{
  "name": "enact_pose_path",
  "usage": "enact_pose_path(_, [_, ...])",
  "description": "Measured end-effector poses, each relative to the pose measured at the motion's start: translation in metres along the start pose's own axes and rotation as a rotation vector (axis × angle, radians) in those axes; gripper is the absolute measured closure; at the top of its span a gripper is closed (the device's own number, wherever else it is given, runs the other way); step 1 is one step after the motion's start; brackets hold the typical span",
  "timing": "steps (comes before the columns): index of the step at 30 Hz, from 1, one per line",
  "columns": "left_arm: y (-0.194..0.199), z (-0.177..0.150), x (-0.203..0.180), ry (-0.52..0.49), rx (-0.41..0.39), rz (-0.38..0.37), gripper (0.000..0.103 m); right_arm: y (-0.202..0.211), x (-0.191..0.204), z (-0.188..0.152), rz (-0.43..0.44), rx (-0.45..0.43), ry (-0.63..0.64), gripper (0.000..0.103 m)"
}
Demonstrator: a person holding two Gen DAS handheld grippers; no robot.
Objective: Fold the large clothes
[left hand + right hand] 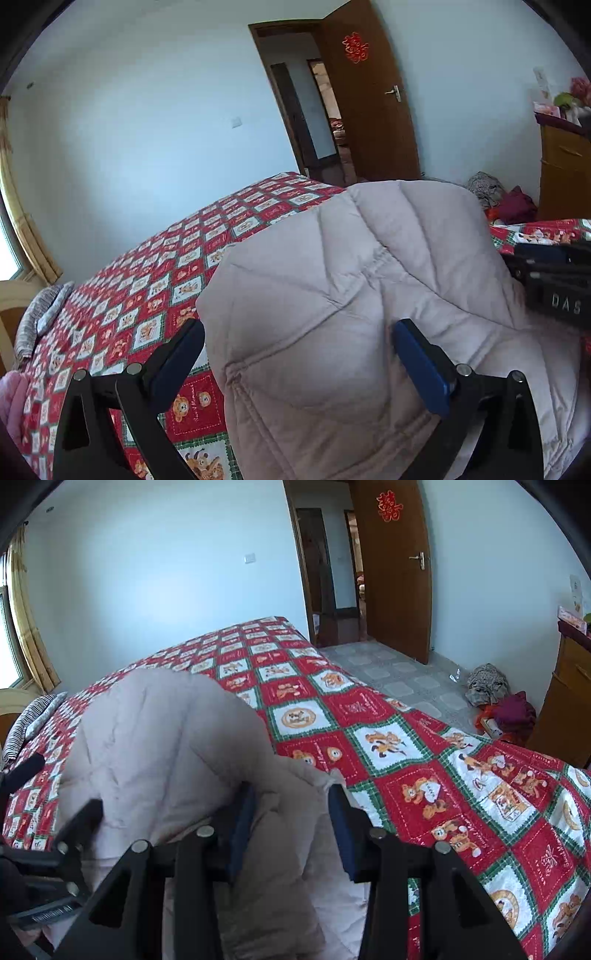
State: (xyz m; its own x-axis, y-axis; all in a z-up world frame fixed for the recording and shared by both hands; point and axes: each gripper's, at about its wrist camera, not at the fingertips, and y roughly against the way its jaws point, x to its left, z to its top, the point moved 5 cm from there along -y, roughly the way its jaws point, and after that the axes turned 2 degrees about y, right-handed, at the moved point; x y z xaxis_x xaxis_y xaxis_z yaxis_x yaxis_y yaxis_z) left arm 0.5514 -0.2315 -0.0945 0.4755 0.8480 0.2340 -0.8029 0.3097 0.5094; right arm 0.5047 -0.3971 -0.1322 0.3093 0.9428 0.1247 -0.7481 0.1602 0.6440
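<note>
A pale pinkish-grey quilted jacket (351,280) lies bunched and partly raised on the bed. My left gripper (295,343) is open with its blue-padded fingers (417,365) wide apart; the jacket's left edge lies between them, not clamped. In the right wrist view the jacket (162,738) humps up at the left. My right gripper (291,808) has its blue pads on either side of a thick fold of the jacket (288,827) and is shut on it. The right gripper also shows at the right edge of the left wrist view (554,284).
The bed carries a red, white and green patchwork cover (424,768). A striped pillow (29,716) lies at its far left. Clothes are piled on the tiled floor (495,698) by a wooden cabinet (569,701). A brown door (395,572) stands open.
</note>
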Motion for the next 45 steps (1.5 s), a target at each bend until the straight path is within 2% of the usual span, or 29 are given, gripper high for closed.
enact_pose_path(3, [-0.019,-0.001,0.006,0.046,0.038,-0.033,0.001,-0.012,-0.007,-0.008,-0.016,0.021,-0.003,0.059])
enact_pose_path(8, [-0.041,-0.007,-0.007,0.079,0.089,-0.077,0.001,-0.028,-0.023,-0.017,-0.027,0.059,-0.038,0.059])
enact_pose_path(15, [-0.054,-0.009,-0.020,0.073,0.116,-0.081,0.001,-0.041,-0.028,-0.024,-0.052,0.101,-0.037,0.059])
enact_pose_path(21, [-0.058,-0.017,-0.021,0.095,0.112,-0.094,0.001,-0.046,-0.025,-0.027,-0.079,0.119,-0.011,0.059])
enact_pose_path(45, [-0.067,-0.026,-0.022,0.126,0.104,-0.097,0.001,-0.059,-0.023,-0.035,-0.074,0.162,-0.015,0.058])
